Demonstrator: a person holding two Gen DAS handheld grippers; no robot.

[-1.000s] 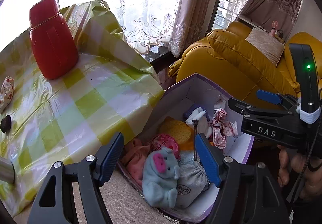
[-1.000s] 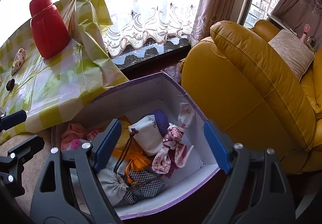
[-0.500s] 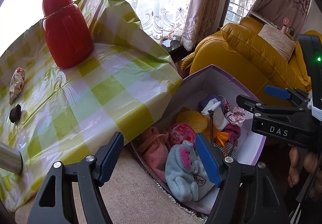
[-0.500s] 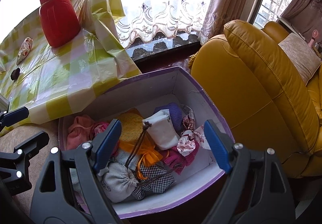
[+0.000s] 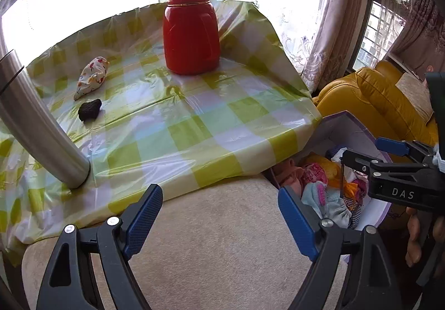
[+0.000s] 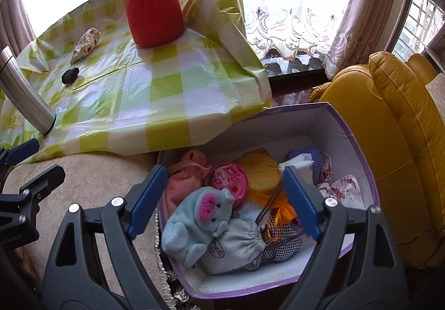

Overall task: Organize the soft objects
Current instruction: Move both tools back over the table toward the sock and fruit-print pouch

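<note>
A purple-rimmed box [image 6: 358,143] holds several soft things: a blue plush elephant [image 6: 200,218], a grey drawstring pouch [image 6: 236,246], a pink cloth [image 6: 183,182] and a yellow sponge [image 6: 261,171]. My right gripper [image 6: 222,201] is open and empty just above the box. My left gripper [image 5: 219,218] is open and empty over the beige cushion edge [image 5: 222,240], left of the box [image 5: 347,126]. A floral pouch [image 5: 91,77] and a small black soft object [image 5: 89,110] lie on the checked tablecloth [image 5: 180,126].
A red jug [image 5: 190,29] stands at the back of the table. A metal pole [image 5: 36,126] slants down at the left. A yellow leather sofa [image 6: 389,129] stands right of the box. Lace curtains hang behind.
Both grippers have pulled back and swung left, away from the box and toward the table. The floral cloth that hung at the right gripper now lies in the box.
</note>
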